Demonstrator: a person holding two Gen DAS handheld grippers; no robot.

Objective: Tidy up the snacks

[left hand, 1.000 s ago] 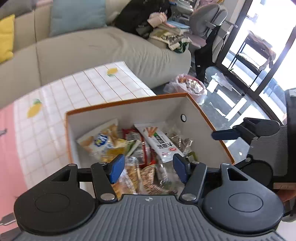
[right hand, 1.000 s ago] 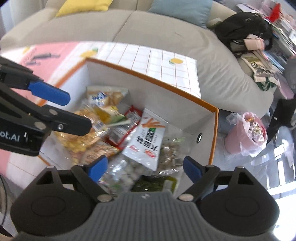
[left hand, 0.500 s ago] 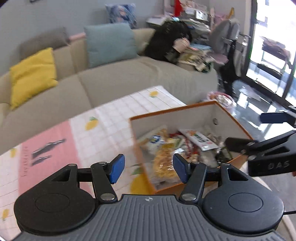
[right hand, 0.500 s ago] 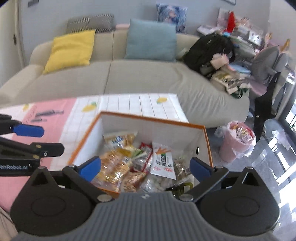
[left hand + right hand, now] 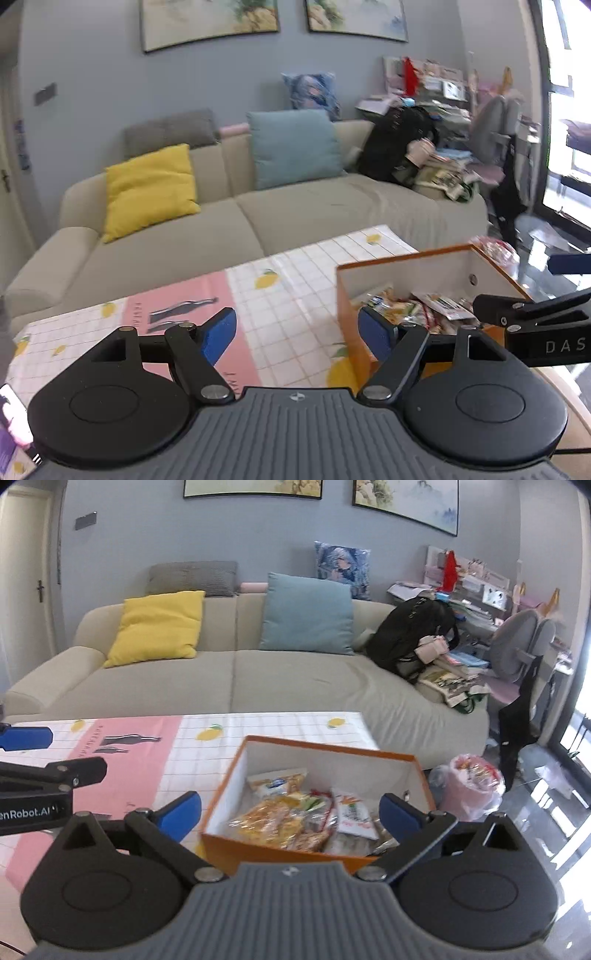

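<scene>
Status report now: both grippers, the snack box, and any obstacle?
Left gripper open, empty. Right gripper open, empty, above the near rim of the orange box. Snack packets piled inside. No obstacle seen.

"DAS" in white on right gripper (image 5: 546, 291) body, cut off at frame edge. "enRobot.AI" in white on left gripper (image 5: 26, 753) body, start cut off. Tablecloth (image 5: 122, 775) and snack (image 5: 354, 808) print illegible.

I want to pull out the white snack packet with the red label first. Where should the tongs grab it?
Probably from above: the white packet lies flat atop the pile in the orange box. Pinch its near short edge, which looks free; the box walls block a side approach.
</scene>
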